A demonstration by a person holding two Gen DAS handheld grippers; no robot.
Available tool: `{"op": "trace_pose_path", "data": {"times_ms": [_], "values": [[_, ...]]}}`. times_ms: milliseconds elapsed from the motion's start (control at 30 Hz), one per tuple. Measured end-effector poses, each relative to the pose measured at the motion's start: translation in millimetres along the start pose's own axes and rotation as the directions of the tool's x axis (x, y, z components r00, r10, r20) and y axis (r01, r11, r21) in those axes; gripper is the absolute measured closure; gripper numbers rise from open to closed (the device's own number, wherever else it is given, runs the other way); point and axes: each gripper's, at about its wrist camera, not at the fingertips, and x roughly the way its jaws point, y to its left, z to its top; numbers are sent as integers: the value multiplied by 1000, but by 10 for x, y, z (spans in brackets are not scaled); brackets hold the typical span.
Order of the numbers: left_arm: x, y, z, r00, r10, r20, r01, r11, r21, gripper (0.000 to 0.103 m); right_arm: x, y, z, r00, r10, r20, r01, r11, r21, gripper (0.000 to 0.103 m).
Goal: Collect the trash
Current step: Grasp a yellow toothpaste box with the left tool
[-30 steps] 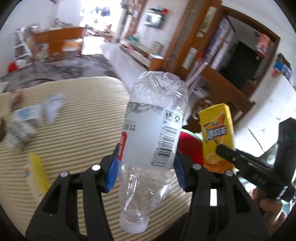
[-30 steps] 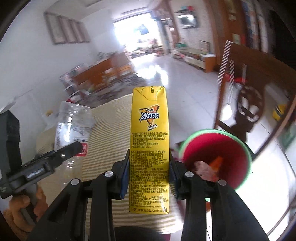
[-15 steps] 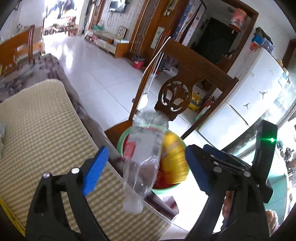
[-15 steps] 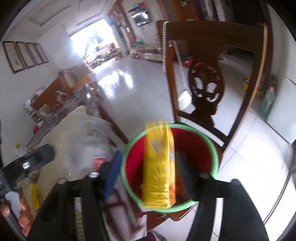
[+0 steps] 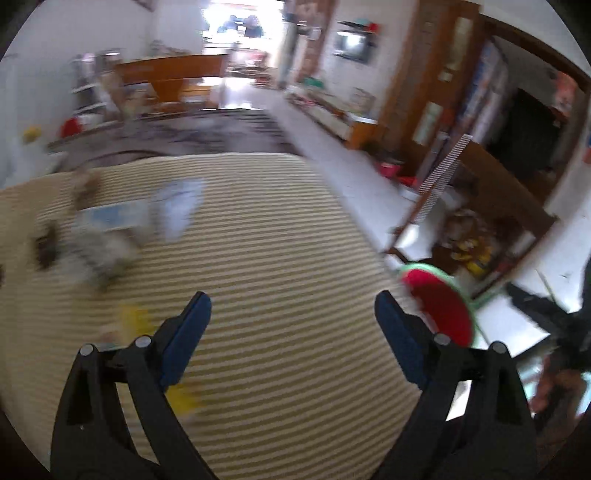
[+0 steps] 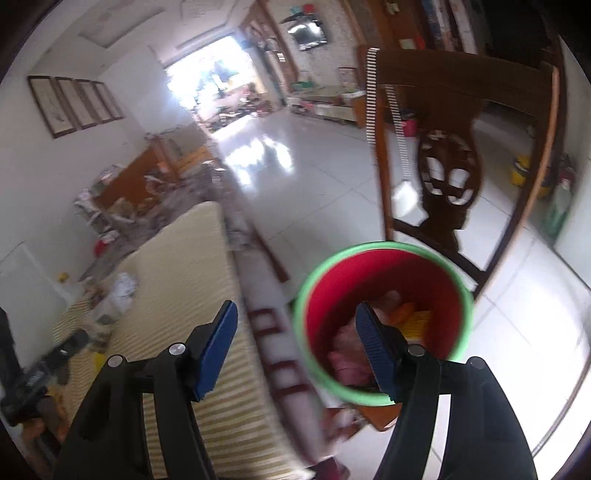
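Bucket (image 6: 384, 254) red inside, green-rimmed, trash (image 6: 351, 354) within

— What sort of room is this?

— A bright living room with a glossy white tiled floor (image 6: 325, 177) that catches the glare from a sunlit doorway (image 6: 218, 77) at the far end. White walls; four framed pictures (image 6: 77, 105) hang in a row on the left.

— And the furniture?

— A dark carved wooden chair (image 6: 448, 173) stands in the foreground on the tiles. A wall-mounted television (image 6: 306, 33) hangs above a low wooden cabinet (image 6: 328, 103). An orange-brown wooden table (image 5: 173, 79) sits near the doorway, clutter around it. A cream striped cloth (image 5: 280, 266) covers the near table. Tall wooden panelling (image 5: 458, 81) lines the right side.
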Motion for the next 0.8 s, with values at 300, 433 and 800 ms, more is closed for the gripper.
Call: {"op": "trace_pose_path", "data": {"times_ms": [300, 433, 800], "values": [[62, 1085, -517, 982, 124, -142, -159, 950, -269, 15, -39, 1027, -220, 977, 207, -54, -212, 966, -146, 33], [230, 1137, -567, 978, 106, -179, -153, 949, -275, 15, 29, 1239, -354, 977, 185, -101, -202, 959, -200, 33], [157, 1392, -597, 984, 18, -176, -67, 959, -275, 66, 151, 1369, -440, 985, 87, -149, -124, 957, -263, 33]]}}
